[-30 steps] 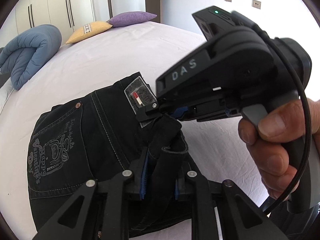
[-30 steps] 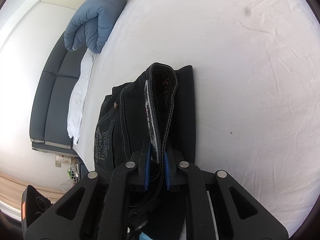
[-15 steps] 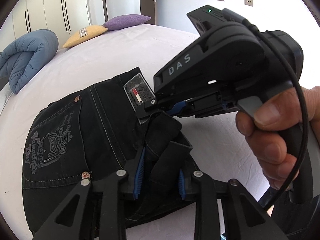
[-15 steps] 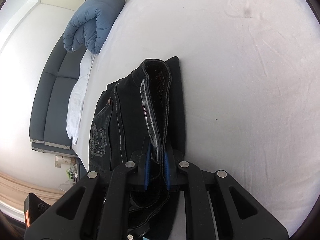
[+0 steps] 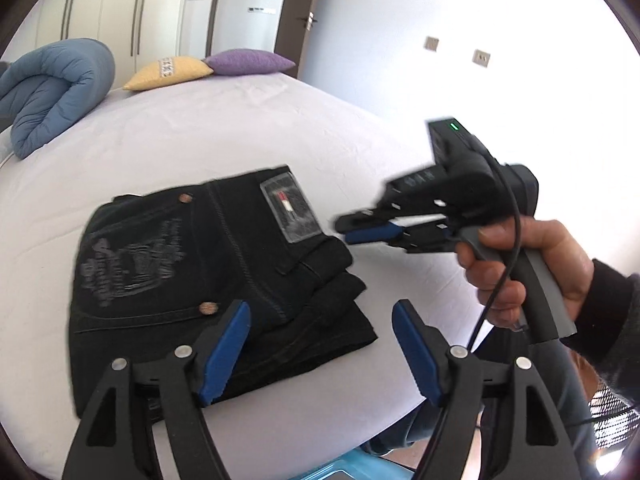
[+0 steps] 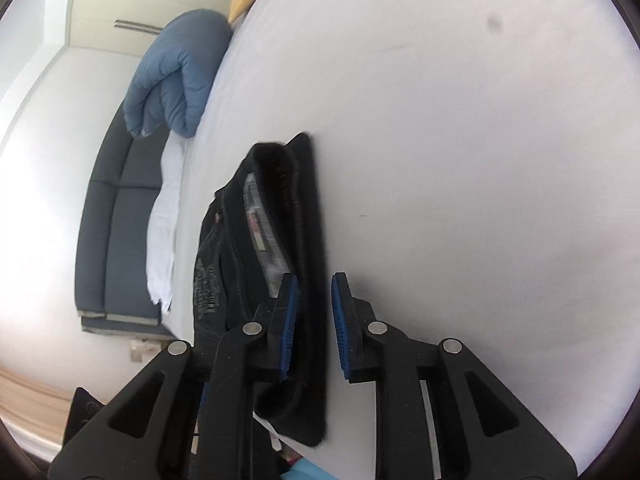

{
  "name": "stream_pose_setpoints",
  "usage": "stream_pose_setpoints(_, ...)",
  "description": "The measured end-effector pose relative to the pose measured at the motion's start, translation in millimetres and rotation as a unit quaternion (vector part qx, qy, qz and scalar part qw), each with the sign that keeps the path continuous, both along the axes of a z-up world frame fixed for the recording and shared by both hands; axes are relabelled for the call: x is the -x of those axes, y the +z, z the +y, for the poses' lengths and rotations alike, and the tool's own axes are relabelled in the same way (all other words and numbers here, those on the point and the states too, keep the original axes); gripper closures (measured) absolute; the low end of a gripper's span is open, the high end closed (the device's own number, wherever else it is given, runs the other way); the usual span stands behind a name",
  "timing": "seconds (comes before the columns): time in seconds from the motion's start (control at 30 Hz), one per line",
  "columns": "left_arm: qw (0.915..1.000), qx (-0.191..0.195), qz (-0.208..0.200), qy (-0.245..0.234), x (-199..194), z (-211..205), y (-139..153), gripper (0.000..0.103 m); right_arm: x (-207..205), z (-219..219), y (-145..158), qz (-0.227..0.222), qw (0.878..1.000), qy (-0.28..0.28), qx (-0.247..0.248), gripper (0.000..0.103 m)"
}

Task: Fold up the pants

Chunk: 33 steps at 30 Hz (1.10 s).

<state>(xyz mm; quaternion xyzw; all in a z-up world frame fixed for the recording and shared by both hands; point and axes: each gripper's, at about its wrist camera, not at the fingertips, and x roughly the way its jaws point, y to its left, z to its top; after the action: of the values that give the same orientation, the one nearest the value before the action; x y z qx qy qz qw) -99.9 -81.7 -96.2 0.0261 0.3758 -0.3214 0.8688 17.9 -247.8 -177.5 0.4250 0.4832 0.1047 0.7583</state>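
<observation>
Black jeans (image 5: 180, 280) lie folded flat on the white bed (image 5: 240, 128), back pocket print and waist label facing up. My left gripper (image 5: 320, 354) hovers over their near right corner, its jaws opening wide with nothing gripped between the blue pads. A hand (image 5: 532, 264) holds my right gripper (image 5: 352, 230) just off the jeans' right edge beside the label. In the right wrist view the right gripper (image 6: 315, 328) has its jaws opening a little. The jeans (image 6: 296, 216) show in the gap, and the pads do not press on them.
A rolled blue duvet (image 5: 52, 92) lies at the bed's far left, with a yellow pillow (image 5: 168, 74) and a purple pillow (image 5: 248, 62) at the far end. Wardrobes and a door stand behind. A dark padded headboard (image 6: 120, 220) lines one side. Something light blue (image 5: 340, 468) sits below the bed's near edge.
Both grippers let go of the jeans fabric they pinched and drew back. The lifted fold has dropped, and the jeans lie flat. The left jaws spread wide, the right only slightly.
</observation>
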Motion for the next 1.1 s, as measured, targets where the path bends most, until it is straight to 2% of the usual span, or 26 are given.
stream_pose_setpoints(0.17, 0.9984, 0.010, 0.011, 0.055, -20.4, 51.6, 10.9, 0.027, -3.7, 31.8, 46.6, -0.057, 0.997, 0.061, -0.001, 0.085)
stream_pose_setpoints(0.23, 0.9973, 0.008, 0.016, 0.071, -29.1, 66.6, 9.6, 0.027, -10.8, 46.9, 54.3, -0.060, 0.995, 0.079, 0.007, 0.085)
stream_pose_setpoints(0.3, 0.9967, 0.017, 0.014, 0.078, -34.9, 73.6, 15.1, 0.027, -16.7, 53.0, 49.4, -0.050, 0.996, 0.080, 0.010, 0.085)
stream_pose_setpoints(0.37, 0.9978, 0.026, 0.015, 0.060, -30.4, 71.6, 16.9, 0.027, -16.8, 47.8, 36.5, -0.028, 0.998, 0.061, 0.015, 0.085)
stream_pose_setpoints(0.43, 0.9991, 0.033, 0.013, 0.023, -26.7, 56.3, 16.0, 0.027, -11.5, 38.2, 23.0, -0.018, 0.999, 0.042, -0.001, 0.085)
stream_pose_setpoints(0.57, 0.9992, 0.007, 0.006, -0.038, -17.6, 9.6, 1.8, 0.027, -7.3, 36.5, 9.4, -0.008, 0.998, 0.054, -0.023, 0.085)
stream_pose_setpoints(0.67, 0.9988, -0.002, 0.018, -0.046, -17.0, -8.1, -10.6, 0.027, -5.2, 32.7, 7.3, -0.002, 0.999, 0.046, -0.012, 0.085)
stream_pose_setpoints(0.77, 0.9984, -0.016, 0.004, -0.054, -14.5, -13.7, -10.7, 0.027, -2.8, 22.6, 6.2, -0.004, 0.999, 0.027, -0.018, 0.085)
stream_pose_setpoints(0.97, 0.9963, -0.049, -0.007, -0.071, -13.9, -23.5, -23.0, 0.027, -7.5, 39.3, -2.6, 0.003, 0.997, 0.073, -0.026, 0.085)
stream_pose_setpoints(1.03, 0.9950, -0.058, -0.016, -0.079, -10.5, -27.7, -24.1, 0.027, -10.0, 48.8, 1.4, -0.004, 0.996, 0.090, -0.008, 0.087)
stream_pose_setpoints(1.1, 0.9941, -0.064, -0.018, -0.086, -8.7, -31.1, -26.4, 0.027, -13.0, 54.8, 5.5, -0.007, 0.995, 0.102, 0.012, 0.100)
